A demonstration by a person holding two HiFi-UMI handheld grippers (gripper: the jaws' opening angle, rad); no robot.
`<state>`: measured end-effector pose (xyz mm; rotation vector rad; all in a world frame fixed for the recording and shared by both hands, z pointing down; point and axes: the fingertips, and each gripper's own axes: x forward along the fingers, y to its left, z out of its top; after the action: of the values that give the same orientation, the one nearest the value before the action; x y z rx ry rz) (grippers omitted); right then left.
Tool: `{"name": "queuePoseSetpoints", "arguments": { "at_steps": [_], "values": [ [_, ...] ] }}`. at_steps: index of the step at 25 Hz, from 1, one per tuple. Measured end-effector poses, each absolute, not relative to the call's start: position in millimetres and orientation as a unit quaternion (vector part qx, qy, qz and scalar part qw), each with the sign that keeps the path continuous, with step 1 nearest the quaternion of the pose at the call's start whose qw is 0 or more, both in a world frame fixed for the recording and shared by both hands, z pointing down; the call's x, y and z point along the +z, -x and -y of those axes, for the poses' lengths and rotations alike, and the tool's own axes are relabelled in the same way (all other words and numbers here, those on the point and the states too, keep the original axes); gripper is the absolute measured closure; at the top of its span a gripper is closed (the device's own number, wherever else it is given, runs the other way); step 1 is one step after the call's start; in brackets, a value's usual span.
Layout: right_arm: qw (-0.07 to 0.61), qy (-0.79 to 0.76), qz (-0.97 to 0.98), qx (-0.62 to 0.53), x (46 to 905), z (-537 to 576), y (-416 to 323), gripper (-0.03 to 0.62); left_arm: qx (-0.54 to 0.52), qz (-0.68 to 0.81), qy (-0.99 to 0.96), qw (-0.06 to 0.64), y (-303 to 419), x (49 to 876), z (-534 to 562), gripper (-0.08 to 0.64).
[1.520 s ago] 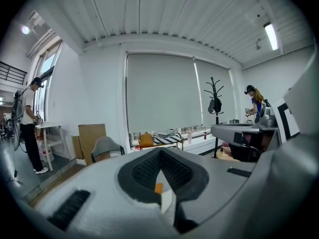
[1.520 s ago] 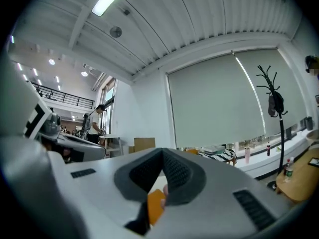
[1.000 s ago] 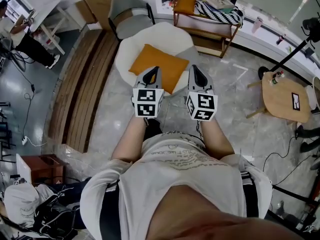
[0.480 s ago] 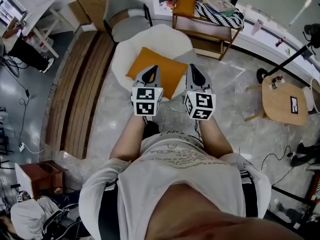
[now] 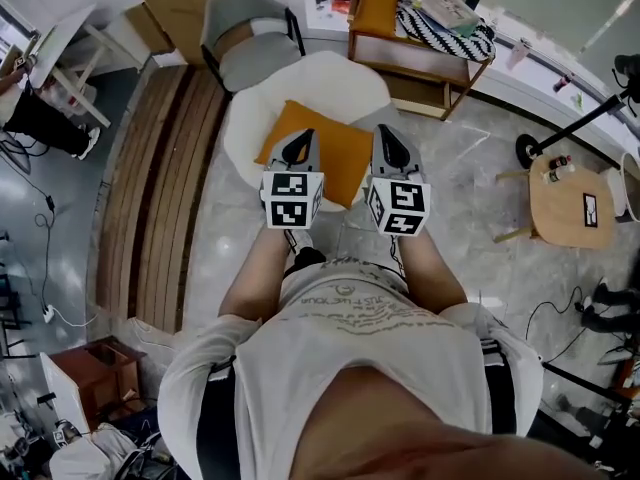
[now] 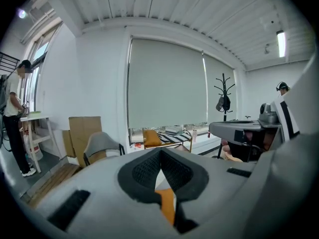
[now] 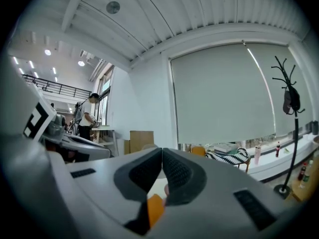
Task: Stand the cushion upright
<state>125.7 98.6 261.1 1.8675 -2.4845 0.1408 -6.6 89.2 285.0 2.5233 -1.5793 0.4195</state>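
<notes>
On a white seat (image 5: 330, 73) the cushion (image 5: 338, 148) is laid flat just ahead of the left fingers (image 5: 300, 148) and right fingers (image 5: 390, 148), both pairs pressed together, empty. Approach is judged in hand; opening them at its edge is needed next.

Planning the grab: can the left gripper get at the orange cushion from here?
Probably yes. The orange cushion lies bare on the white seat, nothing between it and the left gripper, though its fingers are shut.

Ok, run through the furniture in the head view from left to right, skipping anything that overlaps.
white desk → grey chair → wooden rack → round wooden table
</notes>
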Motion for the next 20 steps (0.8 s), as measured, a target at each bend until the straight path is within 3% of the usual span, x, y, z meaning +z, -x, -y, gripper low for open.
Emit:
{"name": "queuePoseSetpoints", "arguments": {
  "at_steps": [20],
  "values": [
    [0.056,-0.625,0.777,0.055,272.0,29.7,-13.0,0.565,0.13,0.482,-0.858,0.12,122.0,308.6,55.2,0.54]
  ]
}}
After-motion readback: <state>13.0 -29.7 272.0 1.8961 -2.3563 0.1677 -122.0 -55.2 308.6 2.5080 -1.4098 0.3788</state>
